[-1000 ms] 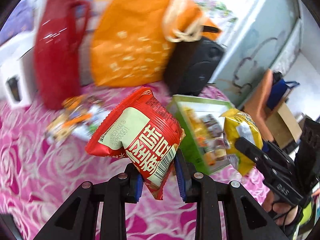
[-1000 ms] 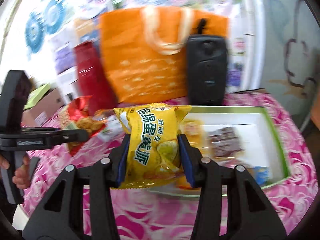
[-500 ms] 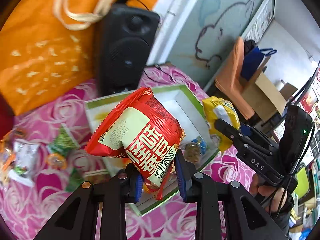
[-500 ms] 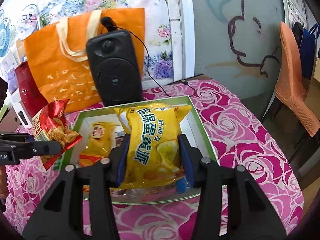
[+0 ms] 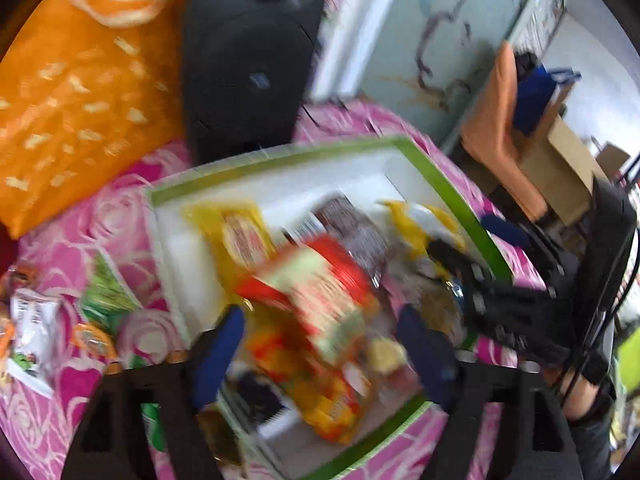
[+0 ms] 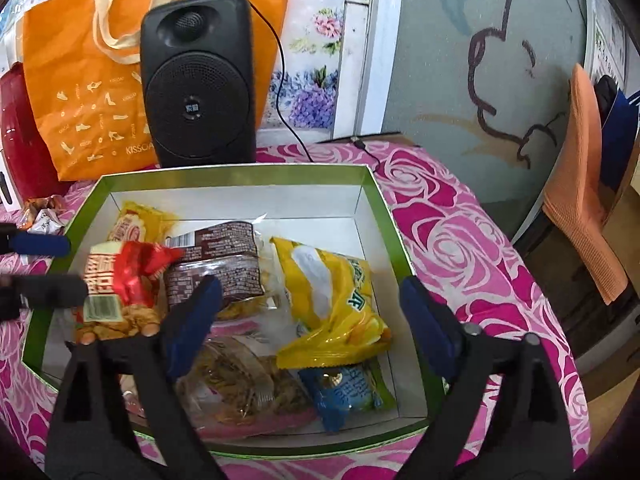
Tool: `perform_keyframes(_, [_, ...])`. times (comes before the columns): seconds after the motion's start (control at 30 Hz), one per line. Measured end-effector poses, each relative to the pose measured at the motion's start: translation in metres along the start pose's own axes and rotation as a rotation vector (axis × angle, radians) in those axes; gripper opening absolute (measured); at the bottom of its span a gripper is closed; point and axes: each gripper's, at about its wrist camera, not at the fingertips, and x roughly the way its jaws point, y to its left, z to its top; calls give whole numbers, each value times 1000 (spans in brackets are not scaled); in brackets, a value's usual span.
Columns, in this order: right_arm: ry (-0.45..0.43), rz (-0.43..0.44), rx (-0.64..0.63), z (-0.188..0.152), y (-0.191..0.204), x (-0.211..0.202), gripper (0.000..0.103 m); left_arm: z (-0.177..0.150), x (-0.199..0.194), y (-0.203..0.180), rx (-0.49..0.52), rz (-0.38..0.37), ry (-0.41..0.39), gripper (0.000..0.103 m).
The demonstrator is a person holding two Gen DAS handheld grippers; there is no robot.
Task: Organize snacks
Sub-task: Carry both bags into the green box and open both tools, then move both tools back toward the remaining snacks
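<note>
Both grippers now spread wide, each having just let go. Right gripper (image 6: 308, 316) dropped the yellow packet (image 6: 332, 300) near the green box (image 6: 236, 171) right wall; left gripper (image 5: 320, 344) released the red packet (image 6: 120, 284) by its left wall. Loose snacks (image 5: 36, 328) remain on the tablecloth (image 6: 460, 248).

The red snack packet (image 6: 124, 280) and the yellow packet (image 6: 332, 300) are glossy crinkled plastic film; a clear, shiny wrapper (image 6: 240, 388) lies at 6 o'clock in the box (image 6: 236, 172), which looks like smooth card, green outside and matt white inside. The tablecloth (image 6: 452, 240) is smooth with a slight sheen. At 11 o'clock, the speaker (image 6: 198, 80) is matt black plastic, the orange bag (image 6: 76, 80) dull non-woven cloth. The right gripper (image 6: 308, 312) is matt black plastic with blue pads (image 6: 420, 320).
</note>
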Motion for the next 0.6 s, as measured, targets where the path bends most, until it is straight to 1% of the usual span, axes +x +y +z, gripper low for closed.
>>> perform_keyframes(0.03, [3, 4, 7, 0, -1, -1, 95, 1, -7, 3, -4, 16, -32, 85])
perform_keyframes(0.1, [7, 12, 13, 0, -1, -5, 99, 4, -13, 8, -14, 29, -39, 86])
perform_keyframes(0.3, [-8, 23, -5, 7, 12, -19, 102, 2, -31, 18, -56, 23, -62, 86])
perform_keyframes(0.47, [-49, 44, -25, 16, 31, -45, 102, -6, -54, 20, -37, 38, -84, 86])
perform_keyframes(0.6, [-82, 98, -43, 20, 54, -68, 102, -18, -84, 29, -30, 75, -121, 86])
